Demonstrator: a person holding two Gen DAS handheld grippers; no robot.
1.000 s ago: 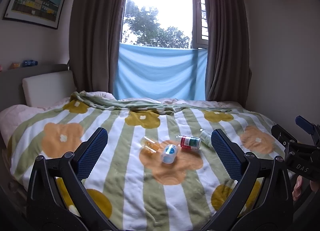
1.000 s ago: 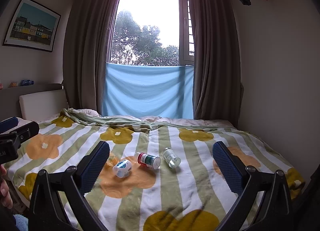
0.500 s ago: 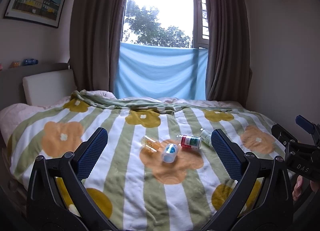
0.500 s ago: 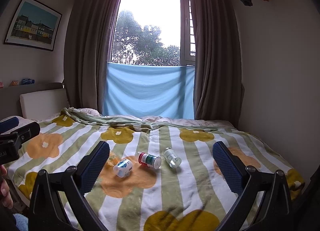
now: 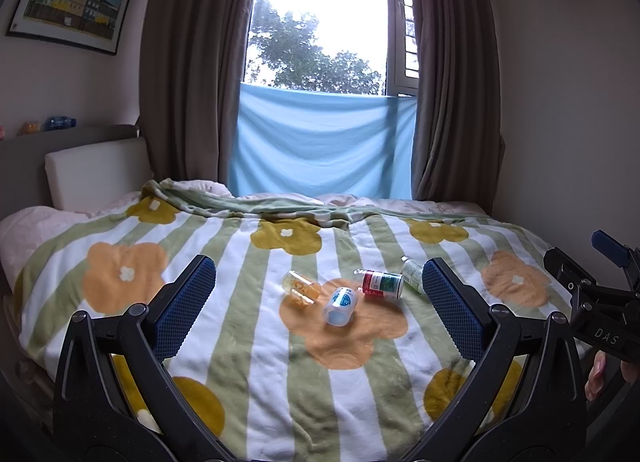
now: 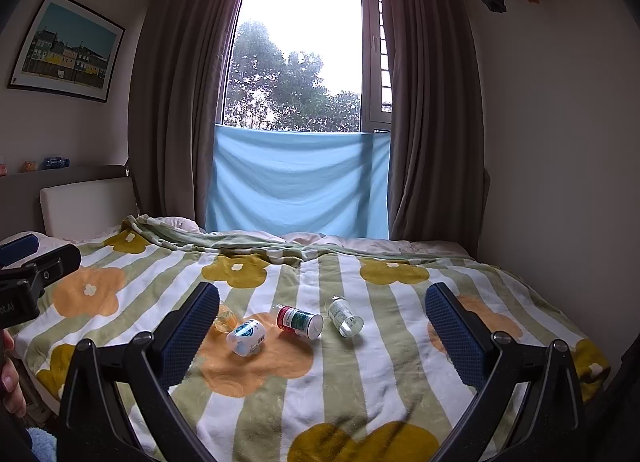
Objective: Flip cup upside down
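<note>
Several small cups lie on their sides on the flowered blanket [image 5: 256,342]: a clear yellowish cup [image 5: 301,286], a white cup with a blue logo [image 5: 340,305], a red and green cup [image 5: 380,283], and a clear greenish cup [image 5: 412,273]. They also show in the right wrist view: yellowish [image 6: 225,317], white [image 6: 246,337], red and green [image 6: 300,321], clear [image 6: 345,316]. My left gripper [image 5: 318,308] is open and empty, well short of the cups. My right gripper [image 6: 322,336] is open and empty, also short of them.
The bed fills the room between a headboard with a white cushion [image 5: 96,174] on the left and a bare wall on the right. Curtains and a blue cloth [image 5: 324,146] hang behind. Each gripper shows at the edge of the other's view [image 5: 600,302].
Both views have shifted very slightly. The cups have not moved and both grippers stay open.
</note>
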